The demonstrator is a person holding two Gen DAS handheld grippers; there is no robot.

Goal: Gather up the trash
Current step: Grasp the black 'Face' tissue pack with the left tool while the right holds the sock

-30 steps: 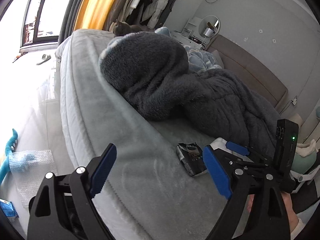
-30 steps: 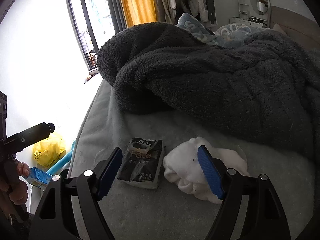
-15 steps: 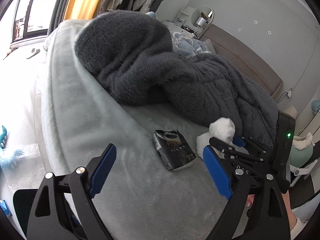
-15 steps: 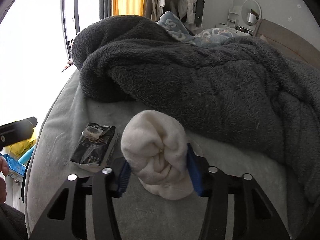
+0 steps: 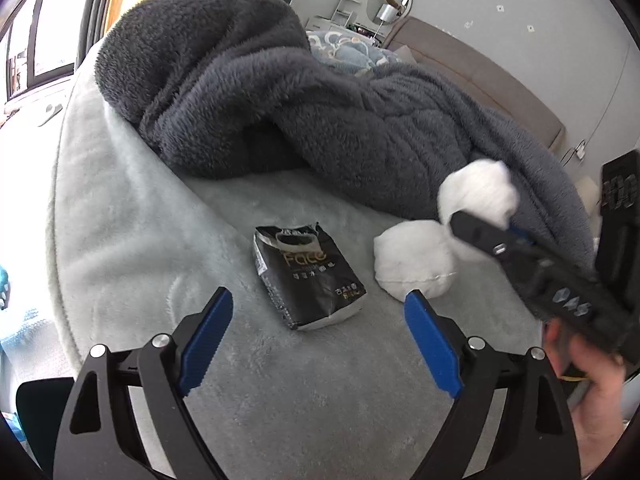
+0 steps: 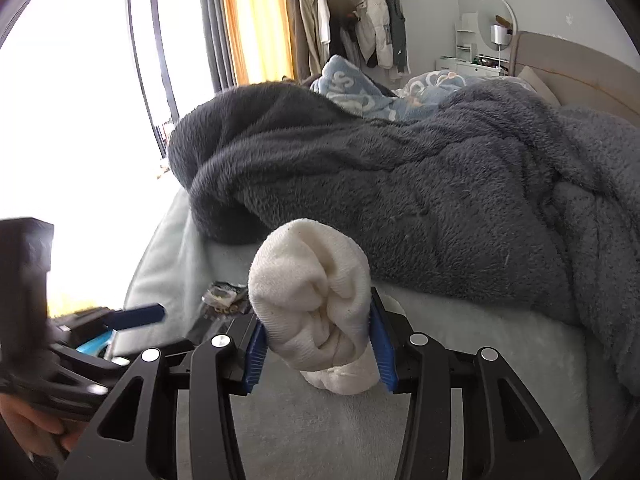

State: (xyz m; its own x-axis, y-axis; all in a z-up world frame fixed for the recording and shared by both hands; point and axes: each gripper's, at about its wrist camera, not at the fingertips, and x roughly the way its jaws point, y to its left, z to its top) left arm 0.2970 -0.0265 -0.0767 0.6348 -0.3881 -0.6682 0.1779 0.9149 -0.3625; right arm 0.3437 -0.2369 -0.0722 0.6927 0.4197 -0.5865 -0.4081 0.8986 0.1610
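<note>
We find the right gripper (image 6: 316,344) with its jaws clamped on a white rolled sock (image 6: 310,300), raised just clear of the bed (image 5: 132,216); those jaws have just been closing, with the sock between them. In the left wrist view a 2nd white bundle (image 5: 414,260) lies on the bed at 3 o'clock of the black tissue pack (image 5: 306,274), just beside it and below the sock in the jaws. The left gripper (image 5: 318,334) stands wide open and empty, the pack just beyond its jaws at 12 o'clock. In our judgement the pack is the trash in hand: the left jaws should straddle its short sides and close squarely, keeping off the plush cover and the grey blanket (image 5: 280,112) at 12 o'clock. The pack's torn top faces the blanket, and we cannot tell whether tissues remain inside. No bin or bag is in view.
</note>
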